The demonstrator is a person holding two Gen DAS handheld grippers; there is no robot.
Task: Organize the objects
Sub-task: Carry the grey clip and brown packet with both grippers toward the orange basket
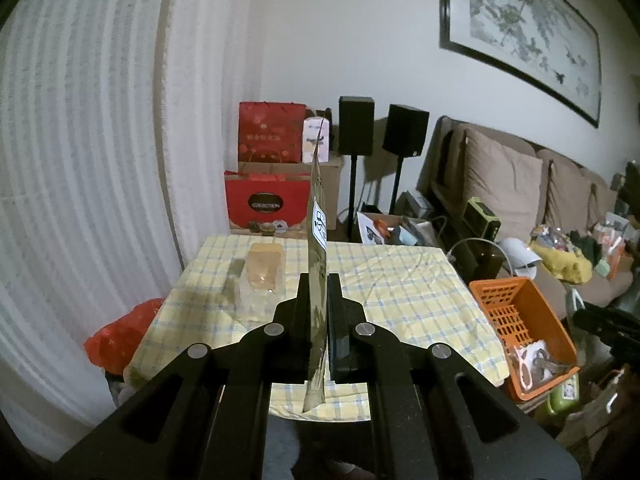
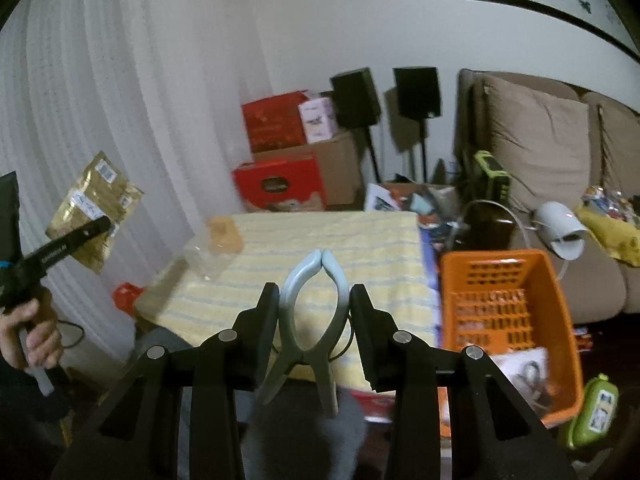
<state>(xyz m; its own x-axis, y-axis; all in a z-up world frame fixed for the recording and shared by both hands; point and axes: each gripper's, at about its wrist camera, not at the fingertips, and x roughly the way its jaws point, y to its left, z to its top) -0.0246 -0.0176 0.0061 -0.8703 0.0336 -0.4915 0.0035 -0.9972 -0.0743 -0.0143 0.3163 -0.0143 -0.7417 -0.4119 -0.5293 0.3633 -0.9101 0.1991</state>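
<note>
Nearest the right wrist camera, the right hand-held gripper (image 2: 314,300) clamps one pale blue-grey plastic clip (image 2: 310,312) between its fingers, squeezing the clip's two bowed handles; the clip's tips meet at a point, held in the air above the near edge of the tabletop (image 2: 320,232). The left hand-held gripper (image 1: 318,292) is closed tight on one flat gold foil packet (image 1: 318,240), seen edge-on and upright from its own camera, with a white label on its side. In the right wrist view that packet (image 2: 94,208) hangs in the air left of the tabletop, and a hand (image 2: 32,332) grips the handle below. On the yellow checked cloth stands one clear container with tan contents (image 1: 262,272). Right of the tabletop sits one orange basket (image 1: 520,320). Farther back stand two black speakers (image 1: 356,126).
</note>
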